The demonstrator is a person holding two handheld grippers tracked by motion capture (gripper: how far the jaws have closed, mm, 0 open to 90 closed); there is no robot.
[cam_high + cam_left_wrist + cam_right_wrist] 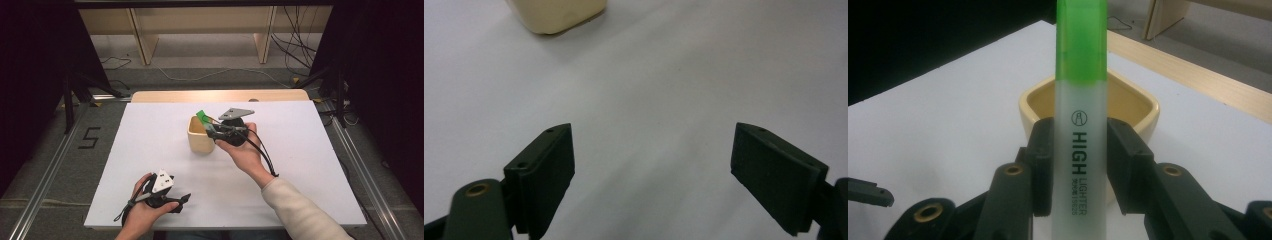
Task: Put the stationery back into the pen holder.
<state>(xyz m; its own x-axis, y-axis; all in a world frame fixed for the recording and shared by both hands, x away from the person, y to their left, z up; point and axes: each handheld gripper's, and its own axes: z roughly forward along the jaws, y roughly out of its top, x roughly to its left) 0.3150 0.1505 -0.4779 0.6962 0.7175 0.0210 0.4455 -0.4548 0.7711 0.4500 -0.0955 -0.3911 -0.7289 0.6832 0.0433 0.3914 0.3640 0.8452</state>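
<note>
1. Cream cup (1088, 107) upright mid-bench (150, 150), hollow bare as far as seen.
2. Right tongs (1079, 165) clenched on green highlighter (1081, 100) (cap end over the cup's rim).
3. Left tongs (651, 175) released, spread wide above bare bench, well apart from the cup.

White table (150, 150) stood on grey floor (200, 75). Wooden frame legs (145, 45) were at far side, cables (295, 50) far right, metal rails (50, 165) left and right, dark surroundings.

Highlighter (1081, 125) ends cut off; cup (555, 15) cropped.
</note>
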